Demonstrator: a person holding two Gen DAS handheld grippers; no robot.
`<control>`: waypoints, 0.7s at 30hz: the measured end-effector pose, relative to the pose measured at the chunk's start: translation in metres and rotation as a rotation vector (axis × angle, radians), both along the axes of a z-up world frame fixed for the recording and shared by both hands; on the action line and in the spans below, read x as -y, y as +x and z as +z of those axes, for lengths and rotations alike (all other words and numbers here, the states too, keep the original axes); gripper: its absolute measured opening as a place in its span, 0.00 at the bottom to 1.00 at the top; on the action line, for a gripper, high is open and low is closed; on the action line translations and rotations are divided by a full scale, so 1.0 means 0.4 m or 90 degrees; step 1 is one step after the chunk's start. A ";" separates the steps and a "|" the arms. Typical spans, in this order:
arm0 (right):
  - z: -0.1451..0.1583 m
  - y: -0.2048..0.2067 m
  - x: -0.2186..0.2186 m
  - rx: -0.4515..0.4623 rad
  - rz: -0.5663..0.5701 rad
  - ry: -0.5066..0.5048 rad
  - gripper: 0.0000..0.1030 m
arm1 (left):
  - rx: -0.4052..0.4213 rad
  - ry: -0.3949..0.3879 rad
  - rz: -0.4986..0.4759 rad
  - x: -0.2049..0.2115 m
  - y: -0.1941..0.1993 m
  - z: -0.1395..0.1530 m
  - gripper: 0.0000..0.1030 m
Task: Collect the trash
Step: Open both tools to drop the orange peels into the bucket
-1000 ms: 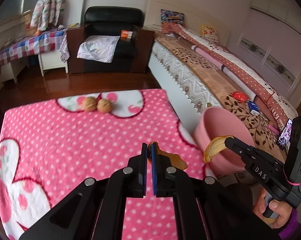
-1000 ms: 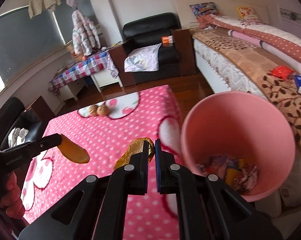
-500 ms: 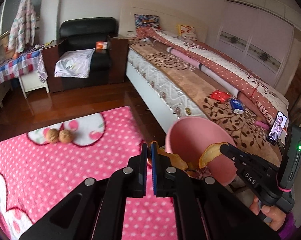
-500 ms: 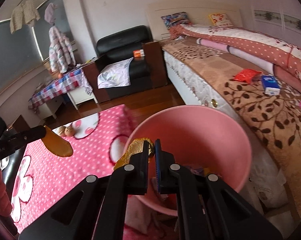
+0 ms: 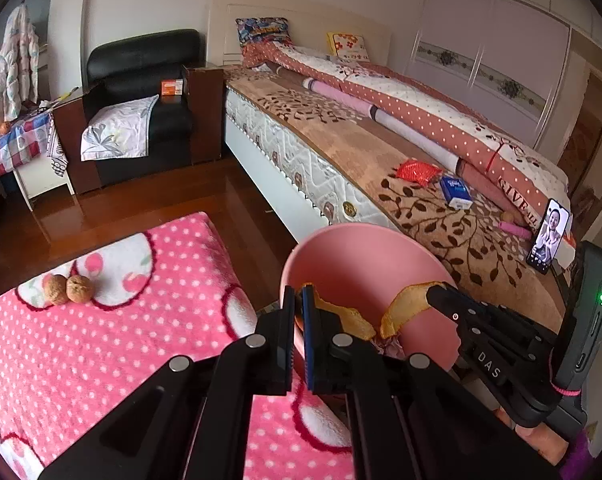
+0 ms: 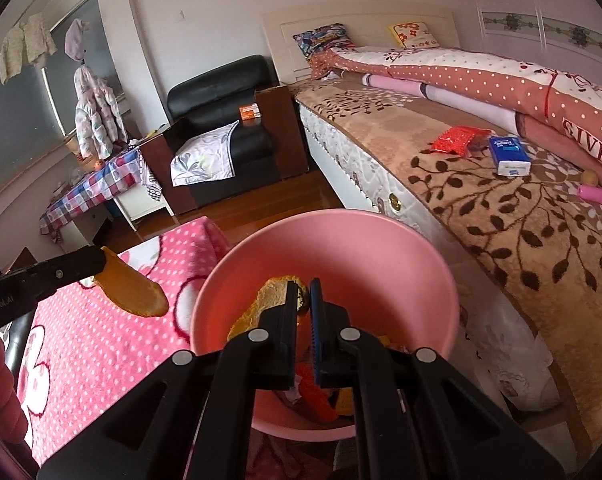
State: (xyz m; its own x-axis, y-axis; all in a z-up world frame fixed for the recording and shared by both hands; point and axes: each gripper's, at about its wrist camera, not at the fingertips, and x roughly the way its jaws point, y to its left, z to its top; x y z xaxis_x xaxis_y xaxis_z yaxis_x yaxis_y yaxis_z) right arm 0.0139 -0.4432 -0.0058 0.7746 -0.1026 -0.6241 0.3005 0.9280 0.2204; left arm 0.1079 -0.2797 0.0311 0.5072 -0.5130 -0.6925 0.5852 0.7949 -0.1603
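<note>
- The left gripper (image 5: 297, 292) is clamped tight on an orange peel (image 5: 347, 318); the peel hangs right at the near rim of the pink bin (image 5: 341, 248).
- The right gripper (image 6: 303, 286) is also pinched shut, on a second peel (image 6: 267, 300), held over the bin's open mouth.
- The bin stands on the floor between the pink dotted blanket (image 5: 101, 344) and the bed (image 5: 341, 148); colourful scraps lie at its bottom.
- Two walnuts (image 5: 67, 289) sit side by side, touching, on the blanket, well away from both grippers.
- On the bed lie a red packet (image 6: 459, 140) and a blue tissue pack (image 6: 509, 156), near each other.
</note>
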 end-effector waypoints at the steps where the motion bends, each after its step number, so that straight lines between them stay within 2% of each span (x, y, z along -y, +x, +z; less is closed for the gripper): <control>1: -0.003 0.001 0.003 -0.001 -0.001 0.000 0.06 | 0.000 0.000 0.000 0.001 0.000 -0.001 0.03; 9: -0.020 -0.001 0.029 -0.008 -0.016 0.000 0.06 | -0.028 0.018 -0.014 0.043 0.007 -0.053 0.03; 21: -0.035 -0.002 0.041 -0.017 -0.026 0.002 0.06 | -0.041 0.030 -0.034 0.073 -0.001 -0.080 0.03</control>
